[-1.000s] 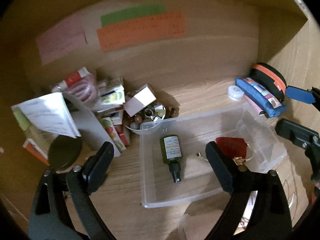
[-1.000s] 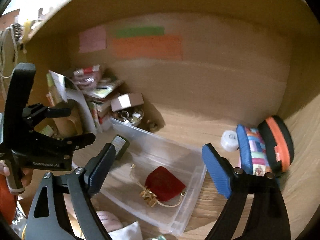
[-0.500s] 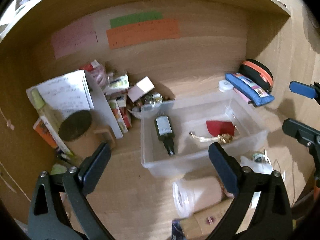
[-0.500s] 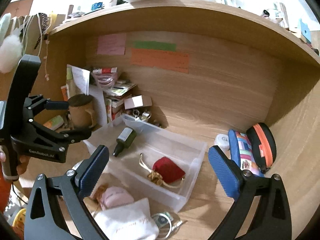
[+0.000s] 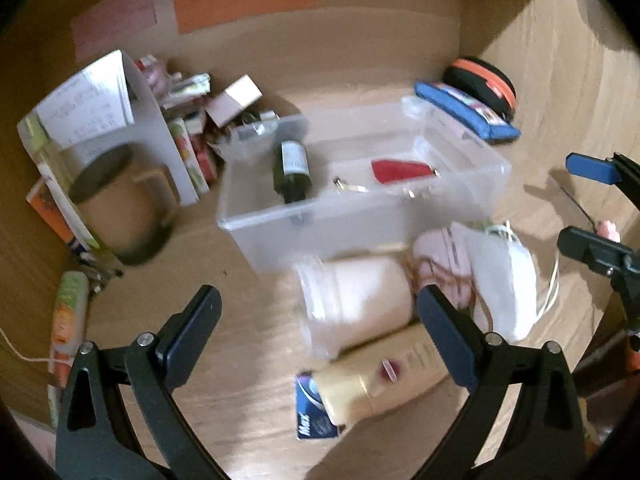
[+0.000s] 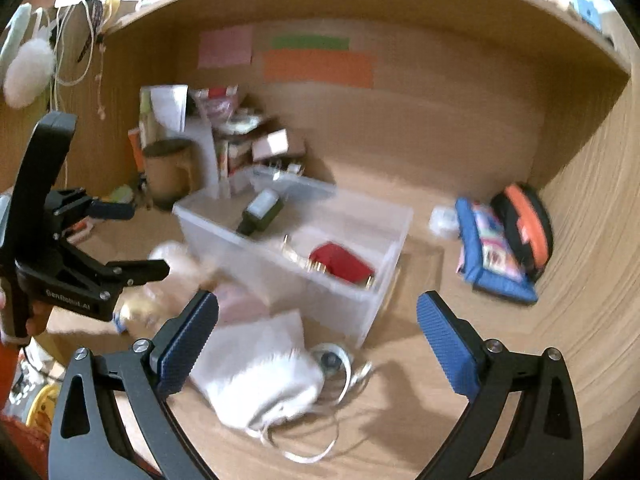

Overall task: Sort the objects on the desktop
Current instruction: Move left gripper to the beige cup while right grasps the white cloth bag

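A clear plastic bin (image 5: pixel 472 192) (image 6: pixel 360 304) sits mid-desk with a dark green bottle (image 5: pixel 292 168) (image 6: pixel 262 212) and a red pouch (image 5: pixel 396 170) (image 6: pixel 340 262) in it. In front of the bin lie a cream jar (image 5: pixel 360 300) on its side, a gold bottle (image 5: pixel 384 380), a pink pouch (image 5: pixel 444 252) and a white drawstring bag (image 5: pixel 504 284) (image 6: pixel 264 368). My left gripper (image 5: pixel 320 320) hangs open just short of the jar, nothing between its fingers. My right gripper (image 6: pixel 316 328) is open above the white bag, holding nothing.
Boxes, papers and a brown mug (image 5: pixel 116 204) crowd the back left corner. A blue pencil case (image 6: pixel 492 256) and a black-and-orange case (image 6: pixel 528 220) lean at the right wall. Coloured notes (image 6: pixel 316 66) are stuck on the back panel. A blue card (image 5: pixel 316 420) lies under the gold bottle.
Both grippers have drawn back from over the bin and sunk, so the jar, gold bottle and bags in front of it came into view. Both stayed open.
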`<action>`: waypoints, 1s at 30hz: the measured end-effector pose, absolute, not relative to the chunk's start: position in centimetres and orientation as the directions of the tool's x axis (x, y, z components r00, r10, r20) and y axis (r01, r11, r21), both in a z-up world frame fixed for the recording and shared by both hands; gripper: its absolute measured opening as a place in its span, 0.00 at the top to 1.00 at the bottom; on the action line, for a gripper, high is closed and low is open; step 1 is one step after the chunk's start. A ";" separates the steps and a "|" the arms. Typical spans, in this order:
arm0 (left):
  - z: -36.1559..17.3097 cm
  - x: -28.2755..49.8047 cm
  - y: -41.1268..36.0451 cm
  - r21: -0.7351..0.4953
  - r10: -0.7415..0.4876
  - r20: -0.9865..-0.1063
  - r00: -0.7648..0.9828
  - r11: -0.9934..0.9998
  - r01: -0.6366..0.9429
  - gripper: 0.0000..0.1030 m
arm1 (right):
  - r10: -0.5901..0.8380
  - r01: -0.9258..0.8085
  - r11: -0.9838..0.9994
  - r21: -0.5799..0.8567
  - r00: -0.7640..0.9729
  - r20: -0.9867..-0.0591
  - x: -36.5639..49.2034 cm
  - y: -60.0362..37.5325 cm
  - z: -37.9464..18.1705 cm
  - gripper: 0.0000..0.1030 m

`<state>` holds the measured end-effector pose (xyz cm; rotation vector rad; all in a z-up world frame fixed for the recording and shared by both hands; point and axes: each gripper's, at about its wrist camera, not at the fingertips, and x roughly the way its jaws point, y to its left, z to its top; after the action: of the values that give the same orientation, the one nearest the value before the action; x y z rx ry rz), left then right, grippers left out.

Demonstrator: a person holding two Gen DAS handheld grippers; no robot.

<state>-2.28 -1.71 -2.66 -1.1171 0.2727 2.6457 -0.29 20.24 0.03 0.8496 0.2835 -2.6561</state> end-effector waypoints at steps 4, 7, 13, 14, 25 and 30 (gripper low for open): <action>-4.3 -2.4 -1.2 0.060 0.168 -0.757 -0.632 -0.945 -0.322 0.03 | -0.286 0.406 -0.913 -0.044 -0.713 -0.640 0.0 20.3 -1.7 0.04; -5.4 -2.9 -1.0 0.047 0.167 -0.780 -0.603 -0.946 -0.322 0.03 | -0.323 0.437 -0.900 -0.005 -0.673 -0.665 0.1 20.1 -2.8 0.04; -6.4 -4.3 -1.5 -0.023 0.198 -0.798 -0.570 -0.954 -0.298 0.03 | -0.342 0.486 -0.874 0.006 -0.607 -0.718 -0.1 18.9 -4.9 0.04; -6.5 -4.6 -1.6 -0.032 0.205 -0.799 -0.565 -0.953 -0.300 0.03 | -0.345 0.494 -0.870 0.007 -0.598 -0.724 -0.2 18.7 -5.2 0.04; -6.3 -5.7 -2.4 -0.074 0.226 -0.768 -0.599 -0.961 -0.268 0.04 | -0.339 0.524 -0.852 -0.015 -0.572 -0.747 -1.3 17.5 -6.5 0.16; -6.1 -6.4 -2.5 -0.073 0.229 -0.764 -0.604 -0.960 -0.271 0.06 | -0.346 0.529 -0.848 -0.024 -0.588 -0.731 -0.8 17.6 -6.7 0.40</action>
<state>-6.39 -2.49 -6.14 -1.2215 0.0727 2.5868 -0.80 17.57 -6.65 1.0374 0.3280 -2.4067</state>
